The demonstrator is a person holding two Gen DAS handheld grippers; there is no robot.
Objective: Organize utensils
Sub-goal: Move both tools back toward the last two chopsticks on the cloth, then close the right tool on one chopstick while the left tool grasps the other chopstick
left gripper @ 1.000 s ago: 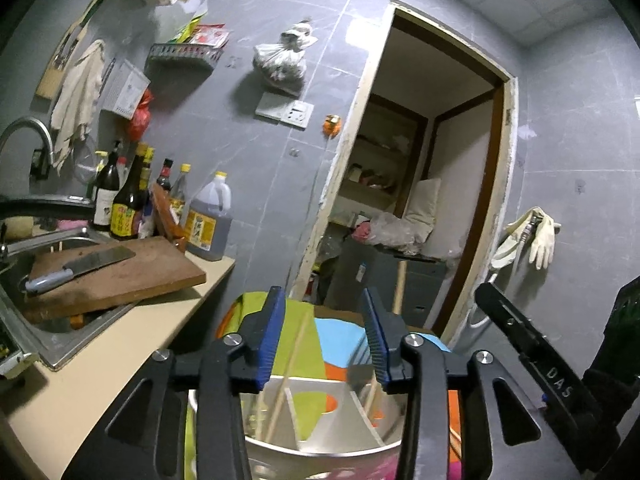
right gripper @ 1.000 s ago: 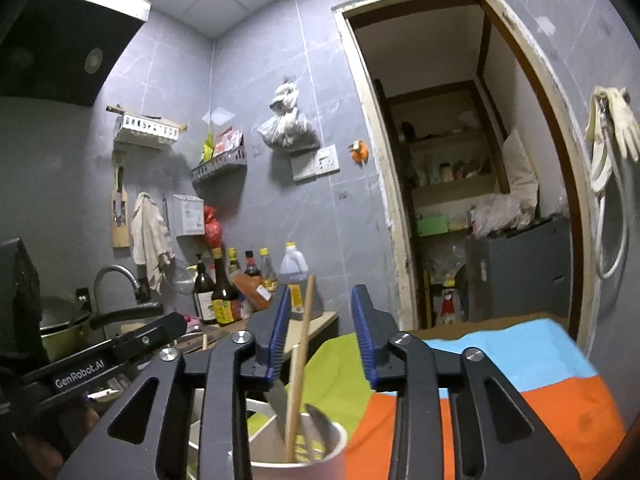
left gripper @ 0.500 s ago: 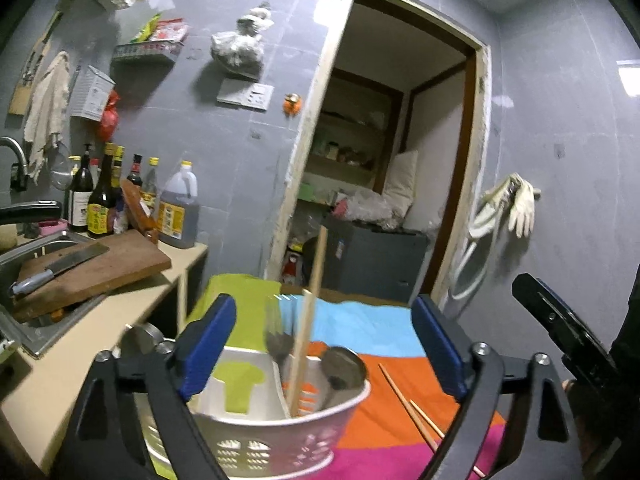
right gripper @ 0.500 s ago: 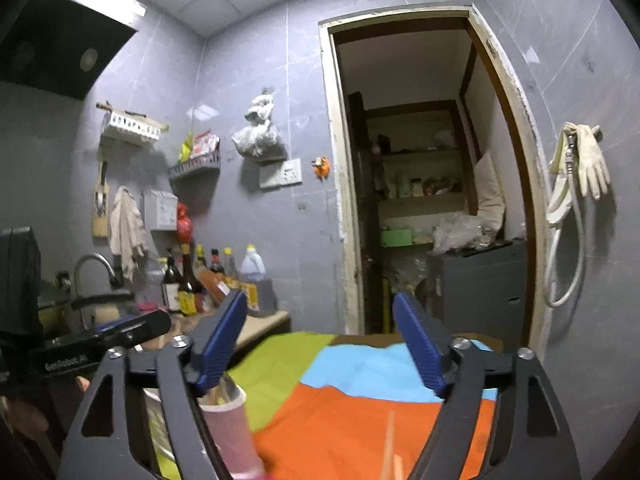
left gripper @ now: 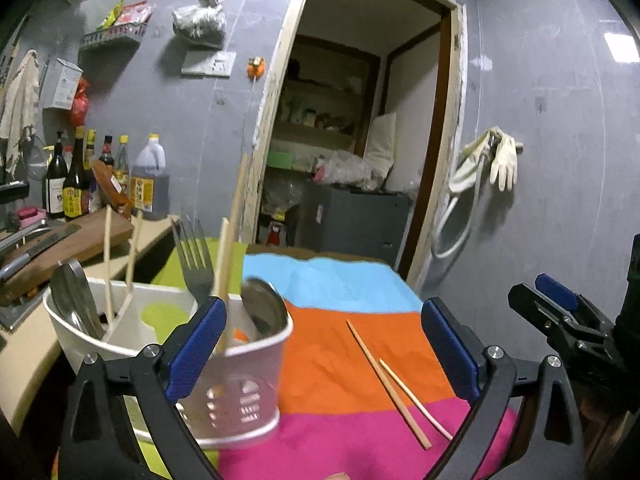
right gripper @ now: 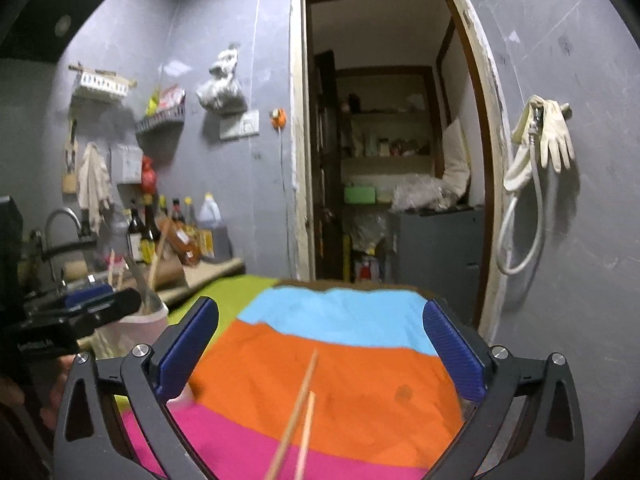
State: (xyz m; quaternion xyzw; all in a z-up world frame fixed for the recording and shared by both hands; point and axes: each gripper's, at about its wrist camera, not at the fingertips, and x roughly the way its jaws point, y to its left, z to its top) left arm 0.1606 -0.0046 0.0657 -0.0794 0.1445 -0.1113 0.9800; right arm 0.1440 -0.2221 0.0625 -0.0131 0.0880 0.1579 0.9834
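Left wrist view: left gripper point(left gripper: 323, 343) jaws spread wide, holding nothing | white utensil holder point(left gripper: 240, 376) at cloth's left edge, with fork point(left gripper: 195, 261), spoons, chopsticks | two loose chopsticks point(left gripper: 390, 383) on striped cloth point(left gripper: 332, 364), orange-pink bands | right gripper point(right gripper: 320, 354) wide apart, empty, above chopsticks.

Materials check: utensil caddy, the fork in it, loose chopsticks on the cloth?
Caddy: likely plastic, white, matte, with moulded slot holes in its wall. Fork: metal, probably stainless; grey with a dull shine. Chopsticks: pale tan, matte, so wood or bamboo; grain too blurred to tell. Cloth: looks like fabric.
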